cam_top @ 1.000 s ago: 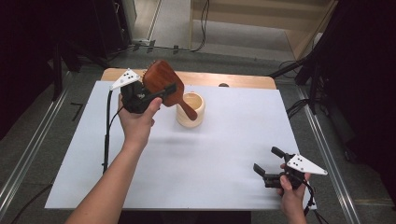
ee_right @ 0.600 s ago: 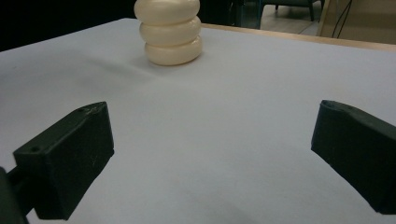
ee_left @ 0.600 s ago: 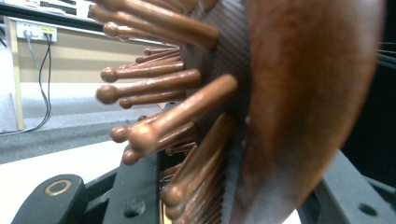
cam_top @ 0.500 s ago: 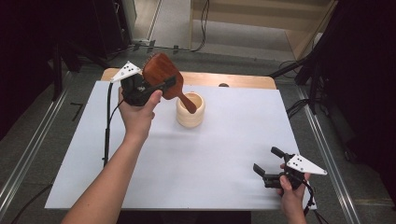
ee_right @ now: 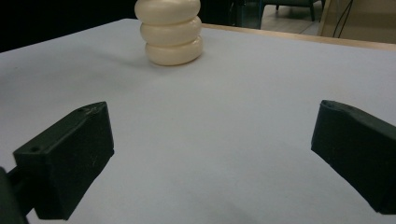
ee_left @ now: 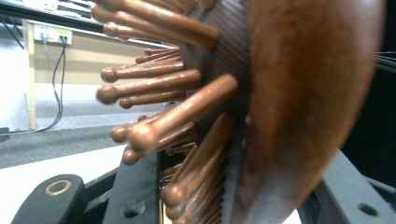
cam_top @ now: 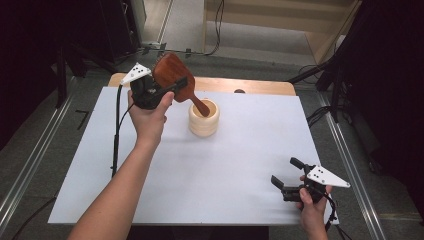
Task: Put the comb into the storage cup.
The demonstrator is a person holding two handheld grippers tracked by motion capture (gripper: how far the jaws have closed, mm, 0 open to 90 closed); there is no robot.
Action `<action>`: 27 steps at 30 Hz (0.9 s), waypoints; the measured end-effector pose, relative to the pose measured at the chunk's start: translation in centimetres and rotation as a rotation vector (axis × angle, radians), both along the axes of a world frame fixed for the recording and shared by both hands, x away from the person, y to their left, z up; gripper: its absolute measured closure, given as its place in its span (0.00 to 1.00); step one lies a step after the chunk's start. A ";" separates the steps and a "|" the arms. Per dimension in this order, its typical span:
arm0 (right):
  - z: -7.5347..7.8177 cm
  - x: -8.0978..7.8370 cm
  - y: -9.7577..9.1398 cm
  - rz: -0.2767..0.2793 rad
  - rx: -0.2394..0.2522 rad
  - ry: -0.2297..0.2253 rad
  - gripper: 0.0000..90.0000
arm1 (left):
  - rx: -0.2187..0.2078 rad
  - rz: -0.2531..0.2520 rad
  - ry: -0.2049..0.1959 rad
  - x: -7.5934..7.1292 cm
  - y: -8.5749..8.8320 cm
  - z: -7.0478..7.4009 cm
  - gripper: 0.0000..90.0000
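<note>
A white sheet (cam_top: 210, 170) covers a light wooden table (cam_top: 260, 86) in a dim room, with grey floor, metal rails and trailing black cables around it and pale wooden furniture at the far side. No writing or label can be read anywhere in the views.

The reddish-brown wooden paddle hairbrush (cam_top: 176, 80) with round-tipped wooden bristles is held up in the air at the far left of the sheet. Its broad head is raised and tilted, and its handle slants down to the right, with the handle's end at the mouth of the cream-coloured ribbed holder (cam_top: 203, 118) made of three stacked rings. Whether the handle touches the rim cannot be told. The left gripper (cam_top: 159, 91) has its black jaws closed tight across the brush head; in the left gripper view the bristles (ee_left: 154, 130) and dark wooden back (ee_left: 308, 93) sit right between the jaws. The left forearm reaches from the near edge far over the sheet, with the hand (cam_top: 147, 117) wrapped around the gripper body and the grey three-cornered plate on top.

The holder stands upright on the sheet just right of that hand, toward the far middle.

Well apart, at the near right corner, the right gripper (cam_top: 285, 172) lies low over the sheet in the right hand (cam_top: 312, 207). It points left and far towards the holder (ee_right: 170, 30), its jaws spread wide with nothing between them. The sheet between it and the holder is bare.
</note>
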State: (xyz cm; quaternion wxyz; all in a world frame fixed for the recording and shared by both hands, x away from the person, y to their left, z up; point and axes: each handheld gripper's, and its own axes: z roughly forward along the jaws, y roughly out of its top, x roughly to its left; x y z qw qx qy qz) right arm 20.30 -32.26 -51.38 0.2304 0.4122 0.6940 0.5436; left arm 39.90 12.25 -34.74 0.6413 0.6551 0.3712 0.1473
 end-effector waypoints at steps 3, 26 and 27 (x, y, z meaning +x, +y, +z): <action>0.0 0.0 0.0 0.001 0.002 0.000 0.00 | 0.005 0.007 -0.001 0.3 0.0 -0.2 0.65; -0.1 0.1 0.0 0.008 0.010 -0.001 0.00 | 0.043 0.062 0.015 1.6 -1.3 -2.3 0.64; -0.1 0.1 0.0 0.006 0.009 0.000 0.00 | 0.044 0.060 0.018 1.7 -1.3 -2.4 0.64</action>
